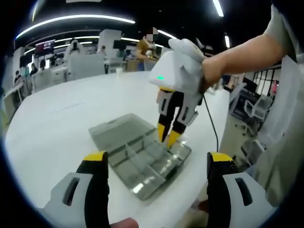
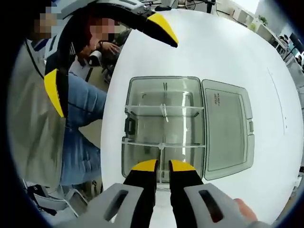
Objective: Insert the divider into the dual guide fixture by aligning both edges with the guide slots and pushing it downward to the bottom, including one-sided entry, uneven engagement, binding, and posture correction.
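Observation:
A clear plastic compartment box [image 1: 124,153] [image 2: 142,100] lies on the white table with its lid [image 2: 227,129] [image 1: 113,125] folded open flat beside it. Clear dividers [image 2: 164,111] stand across its tray. My right gripper [image 2: 163,166] [image 1: 168,136] points down into the near end compartment. Its jaws are closed to a narrow gap on a thin clear divider [image 2: 162,153] that stands upright in the tray. My left gripper [image 1: 158,159] [image 2: 109,61] hovers short of the box with its jaws wide apart and nothing between them.
The round white table [image 1: 71,109] [image 2: 223,52] has bare room beyond the lid. Its edge [image 2: 110,123] runs close by the box, and the person's jeans and shirt [image 2: 78,142] are just past it. Desks and chairs [image 1: 85,61] stand in the background.

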`<state>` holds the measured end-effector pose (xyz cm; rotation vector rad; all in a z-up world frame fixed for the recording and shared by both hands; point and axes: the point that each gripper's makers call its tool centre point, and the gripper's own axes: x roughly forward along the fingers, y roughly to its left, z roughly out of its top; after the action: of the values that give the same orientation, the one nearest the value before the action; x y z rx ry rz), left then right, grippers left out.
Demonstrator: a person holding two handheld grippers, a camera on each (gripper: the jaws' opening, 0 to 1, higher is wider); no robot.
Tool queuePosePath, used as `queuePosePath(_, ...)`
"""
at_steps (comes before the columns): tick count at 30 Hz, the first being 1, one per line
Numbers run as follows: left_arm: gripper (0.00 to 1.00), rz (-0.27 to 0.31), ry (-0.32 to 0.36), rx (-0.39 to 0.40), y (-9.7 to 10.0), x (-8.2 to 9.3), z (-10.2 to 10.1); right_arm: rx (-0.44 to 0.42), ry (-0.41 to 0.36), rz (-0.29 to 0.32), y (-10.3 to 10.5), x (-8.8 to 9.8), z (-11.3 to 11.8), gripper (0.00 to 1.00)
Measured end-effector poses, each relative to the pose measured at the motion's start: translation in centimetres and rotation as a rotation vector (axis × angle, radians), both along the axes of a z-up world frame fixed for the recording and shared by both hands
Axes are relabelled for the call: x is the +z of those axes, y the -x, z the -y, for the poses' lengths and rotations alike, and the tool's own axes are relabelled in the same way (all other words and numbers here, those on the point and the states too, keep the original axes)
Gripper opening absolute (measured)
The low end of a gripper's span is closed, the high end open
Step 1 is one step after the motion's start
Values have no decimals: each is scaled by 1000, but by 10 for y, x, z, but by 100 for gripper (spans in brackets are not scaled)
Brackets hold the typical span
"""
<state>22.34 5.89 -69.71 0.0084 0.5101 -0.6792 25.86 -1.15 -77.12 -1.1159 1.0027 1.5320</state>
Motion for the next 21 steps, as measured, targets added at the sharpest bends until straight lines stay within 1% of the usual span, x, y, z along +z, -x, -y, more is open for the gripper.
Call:
queuePosePath(2,83,-1,0,-1,0,0,0,-2,-13,1,1,1,1,7)
queuePosePath(5,83,-2,-4,-3,0,0,-1,-16,-58,-4,3,5,-2,10)
queuePosePath(7,83,-5,-9,-5,0,0,-2,-29,-82,-14,5,8,-3,10)
queuePosePath(12,83,-6,-16,-7,-1,1,-3,-65,-114,-19,4,9,-1,12)
queuePosePath(14,83,-9,-19,-8,-1,2,-4,-79,-132,-29,5,11,0,14)
queuePosePath(16,83,-10,-24,-11,-1,1,-5,-92,-155,-24,5,12,0,19)
queuePosePath(17,83,-11,-25,-12,-1,1,-5,-100,-159,-35,6,12,2,20)
queuePosePath(20,83,-17,-29,-10,-1,0,-7,-117,-182,-35,7,13,4,21)
queuePosePath(21,83,-18,-30,-10,-1,0,-7,-131,-201,-39,8,14,3,22)
